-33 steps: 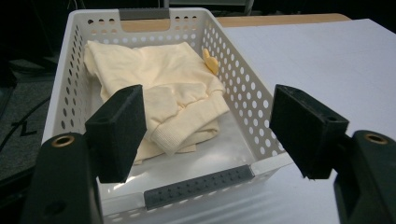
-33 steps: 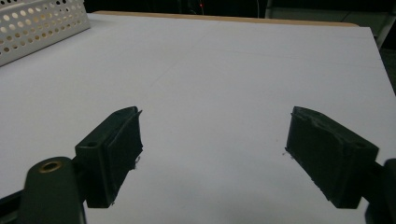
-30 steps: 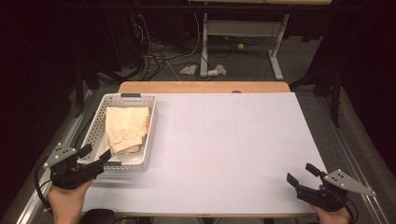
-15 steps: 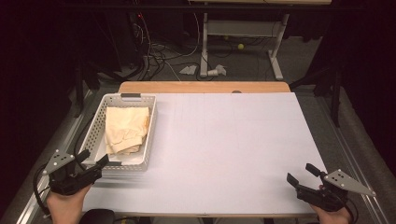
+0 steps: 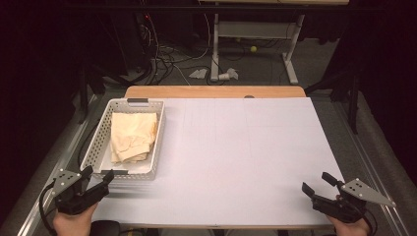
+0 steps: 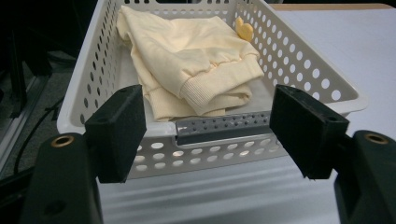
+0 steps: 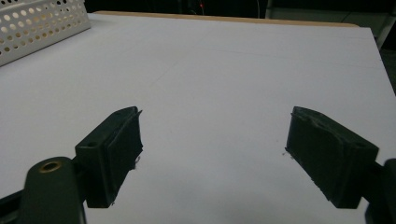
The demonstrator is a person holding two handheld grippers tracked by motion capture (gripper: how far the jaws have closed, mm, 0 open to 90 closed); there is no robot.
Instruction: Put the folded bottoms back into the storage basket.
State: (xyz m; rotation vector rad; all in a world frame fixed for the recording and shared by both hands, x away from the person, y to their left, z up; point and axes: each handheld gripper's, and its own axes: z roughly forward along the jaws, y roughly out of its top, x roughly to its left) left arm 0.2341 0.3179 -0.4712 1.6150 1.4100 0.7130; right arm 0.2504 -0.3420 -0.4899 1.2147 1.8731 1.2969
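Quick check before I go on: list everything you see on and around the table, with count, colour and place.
Perforated plastic basket: one, white, left side of the table.
Folded cream knit garment: one, pale yellow, inside the basket.
Small yellow piece: one, at the basket's far inner wall; cannot tell what it is.
Table sheet: one, white, over a wooden tabletop.
Desk frame: one, white, on the floor beyond the table.
Left gripper: black, open, near the basket's near end.
Right gripper: black, open, near right corner.

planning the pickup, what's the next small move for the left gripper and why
Probably ease the left gripper forward and up over the basket rim toward the folded cream garment. Its jaws stand open and empty just short of the near wall, and the garment lies inside, untouched.
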